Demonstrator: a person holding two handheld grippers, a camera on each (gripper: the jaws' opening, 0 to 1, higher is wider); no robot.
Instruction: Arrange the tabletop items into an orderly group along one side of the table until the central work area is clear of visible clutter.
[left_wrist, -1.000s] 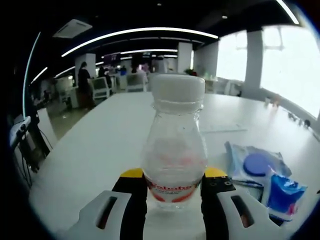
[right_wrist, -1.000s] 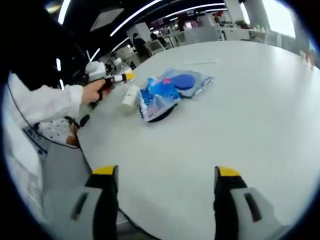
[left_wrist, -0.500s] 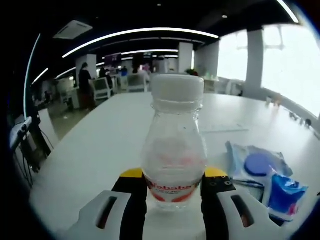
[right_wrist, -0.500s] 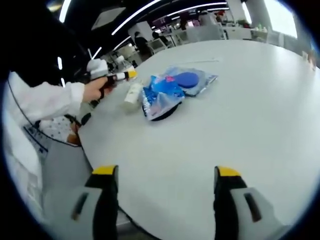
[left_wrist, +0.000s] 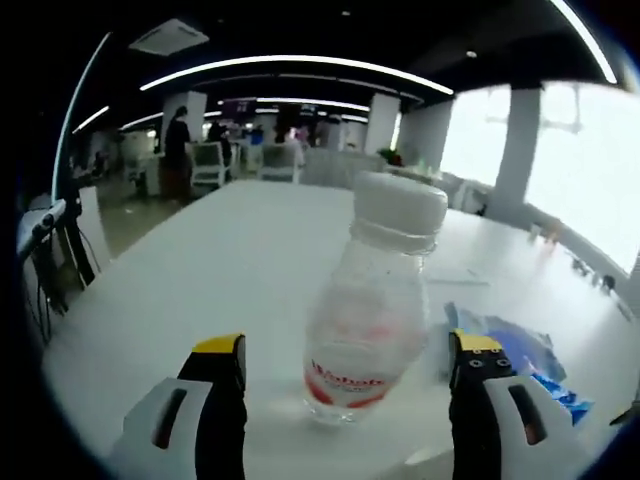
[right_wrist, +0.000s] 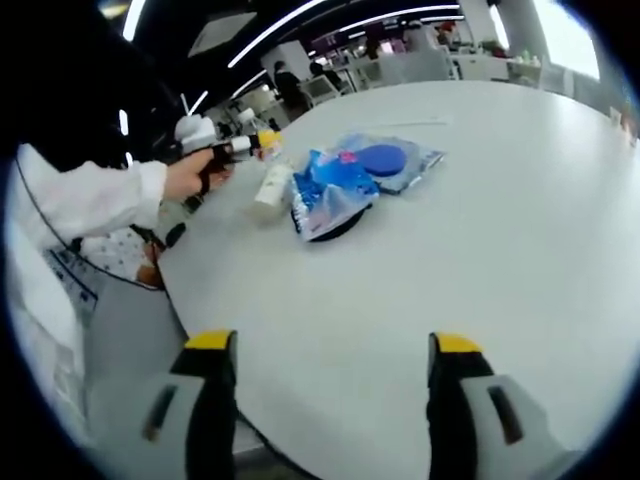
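- Left tongs (left_wrist: 346, 352) stand with jaws spread wide apart, touching nothing; in the right gripper view they show at the far left (right_wrist: 262, 143), held by a hand (right_wrist: 188, 177) in a white sleeve (right_wrist: 88, 204).
- Bottle (left_wrist: 375, 298), clear plastic with a white cap and a red-lettered label, stands on the white table (left_wrist: 210, 270) between the left jaws, free of both, leaning toward the right jaw.
- Packets lie just past the left tongs' right jaw: a clear bag (left_wrist: 515, 345) with a blue round disc inside, and a blue packet (left_wrist: 563, 395) nearer the edge.
- Right tongs (right_wrist: 333, 352) have jaws spread apart and hold nothing, over bare table near its rim.
- Well ahead of the right tongs, toward their left, lie the blue packet (right_wrist: 328, 190), the clear bag (right_wrist: 388, 160) touching it, and the bottle (right_wrist: 271, 189) just beside them.
- Office desks, chairs and distant people sit beyond the table.
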